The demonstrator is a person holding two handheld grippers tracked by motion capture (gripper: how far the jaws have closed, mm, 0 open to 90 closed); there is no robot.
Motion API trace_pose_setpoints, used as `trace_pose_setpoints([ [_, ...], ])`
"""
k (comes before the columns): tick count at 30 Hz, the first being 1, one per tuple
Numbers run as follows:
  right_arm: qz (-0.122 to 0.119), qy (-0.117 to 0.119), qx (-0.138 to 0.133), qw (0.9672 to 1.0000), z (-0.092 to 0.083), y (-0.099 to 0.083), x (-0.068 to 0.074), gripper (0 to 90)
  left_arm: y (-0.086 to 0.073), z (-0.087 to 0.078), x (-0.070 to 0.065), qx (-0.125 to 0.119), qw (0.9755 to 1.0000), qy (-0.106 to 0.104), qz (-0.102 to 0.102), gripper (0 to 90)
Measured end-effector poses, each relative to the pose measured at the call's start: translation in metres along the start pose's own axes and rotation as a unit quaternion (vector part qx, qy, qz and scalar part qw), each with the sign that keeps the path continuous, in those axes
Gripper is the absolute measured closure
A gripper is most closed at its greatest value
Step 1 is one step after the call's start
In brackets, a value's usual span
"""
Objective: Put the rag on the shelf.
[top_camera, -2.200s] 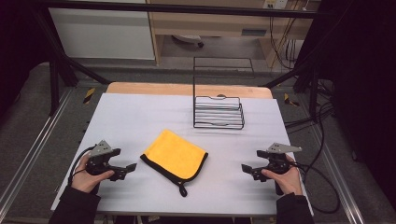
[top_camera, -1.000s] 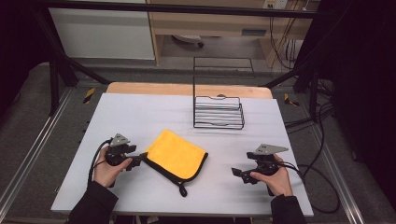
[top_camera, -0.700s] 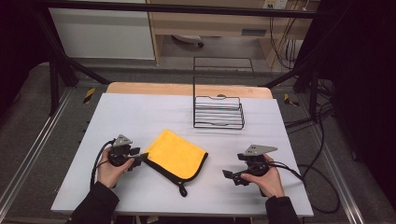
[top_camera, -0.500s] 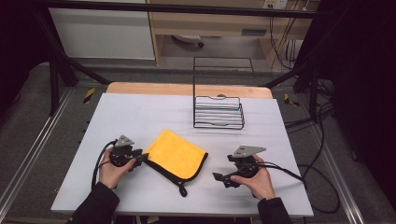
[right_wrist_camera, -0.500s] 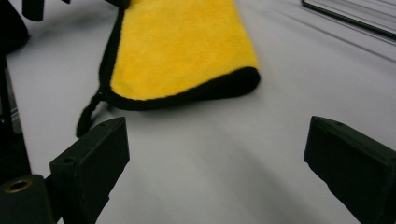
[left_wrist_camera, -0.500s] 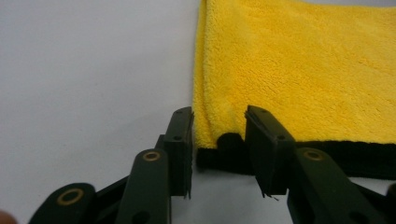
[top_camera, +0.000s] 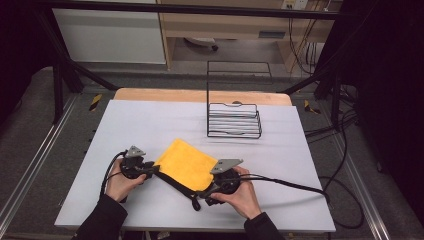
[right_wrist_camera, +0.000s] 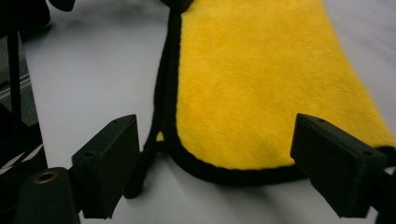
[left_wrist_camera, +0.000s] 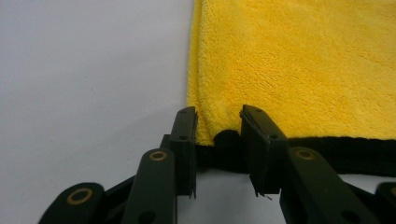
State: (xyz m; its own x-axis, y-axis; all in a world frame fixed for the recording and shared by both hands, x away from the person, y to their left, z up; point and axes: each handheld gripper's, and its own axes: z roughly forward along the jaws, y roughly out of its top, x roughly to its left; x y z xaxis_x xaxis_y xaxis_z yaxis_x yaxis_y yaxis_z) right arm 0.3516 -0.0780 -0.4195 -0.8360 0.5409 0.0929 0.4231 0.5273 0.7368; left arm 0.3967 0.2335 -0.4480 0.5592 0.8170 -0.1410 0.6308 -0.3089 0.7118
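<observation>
- two grippers flank the yellow cloth [top_camera: 186, 164] on the white table [top_camera: 150, 120].
- left gripper [left_wrist_camera: 218, 140]: jaws, just narrowed, pinch the cloth's black-edged corner.
- right gripper [right_wrist_camera: 215, 168]: jaws wide apart, just been closing, straddling the cloth's rounded corner without touching.
</observation>
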Motion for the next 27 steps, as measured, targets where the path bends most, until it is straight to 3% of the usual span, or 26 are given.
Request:
trace_pose_setpoints([
  [5,-0.018,0.005,0.015,0.9997,0.021,0.008,0.014,22.8,0.001,0.001,-0.001,0.002,1.0,0.004,0.004,66.3],
  [11,-0.042,-0.001,0.035,0.9985,0.036,0.007,0.021,33.2,0.002,0.001,-0.002,0.005,1.0,0.005,0.0,68.6],
  [18,-0.058,-0.01,0.041,0.9975,0.04,0.004,0.023,51.0,0.004,0.002,-0.004,0.01,0.9999,0.013,0.001,70.5],
  [22,-0.092,-0.023,0.058,0.9938,0.045,0.006,0.029,54.0,0.004,0.002,-0.005,0.009,0.9998,0.016,0.0,70.9],
  [27,-0.091,-0.025,0.066,0.9933,0.046,0.008,0.026,62.0,0.005,0.002,-0.005,0.008,0.9998,0.019,0.0,71.6],
])
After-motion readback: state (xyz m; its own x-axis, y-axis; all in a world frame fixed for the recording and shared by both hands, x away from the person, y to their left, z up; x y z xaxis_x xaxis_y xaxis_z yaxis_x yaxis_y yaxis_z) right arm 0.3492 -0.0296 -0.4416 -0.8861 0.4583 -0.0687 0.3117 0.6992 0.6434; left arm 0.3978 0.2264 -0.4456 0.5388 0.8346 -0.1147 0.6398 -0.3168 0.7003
